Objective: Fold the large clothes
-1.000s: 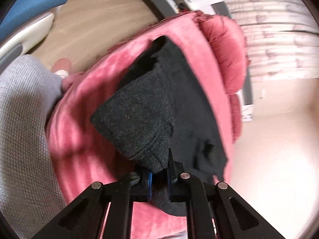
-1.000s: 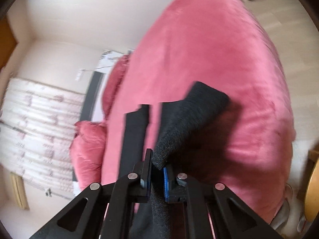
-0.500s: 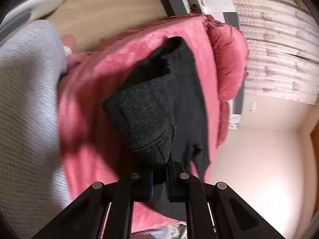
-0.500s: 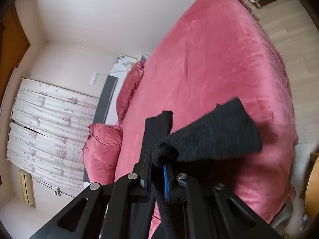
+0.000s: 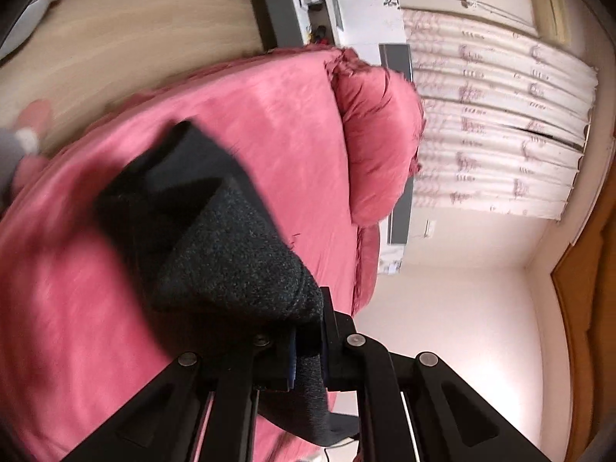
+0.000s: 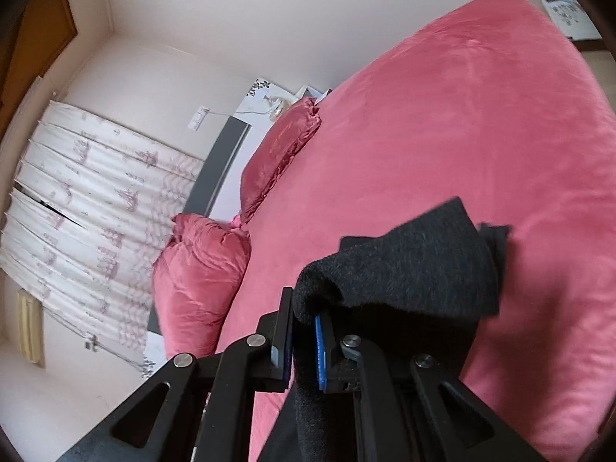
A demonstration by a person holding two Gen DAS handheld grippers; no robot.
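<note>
Pink bedding point(image 6: 442, 146) fills most of both views, a wide velvety cover spread smooth across the bed, its far edge curving along the upper right of the right wrist view and meeting the pale wall point(image 6: 238, 11) beyond. In the left wrist view the cover point(image 5: 277, 131) runs from the lower left up to the middle, and past its upper edge lies bare wood floor point(image 5: 146, 27), open and uncluttered toward the upper left. Pleated curtains point(image 5: 500, 123) hang at the right of that view, and again at the left of the right wrist view point(image 6: 88, 192). Two pink pillows point(image 6: 200, 281) sit at the head of the bed, left of centre in the right wrist view, one bunched point(image 5: 381, 142) right of centre in the left wrist view. A white and grey cabinet point(image 5: 327, 11) stands at the top of the left wrist view.

Over the cover's near part, low in both frames, is the dark knit garment point(image 6: 404, 269), lifted off the bedding at each gripped edge; the same garment point(image 5: 227, 246) is blurred toward the middle left of the left wrist view. The left gripper point(image 5: 308, 346) has its jaws pressed together on a fold of the garment, cloth bulging above them. The right gripper point(image 6: 304, 331) likewise pinches a bunched edge between its blue pads point(image 6: 319, 346), the cloth draping away to the right
</note>
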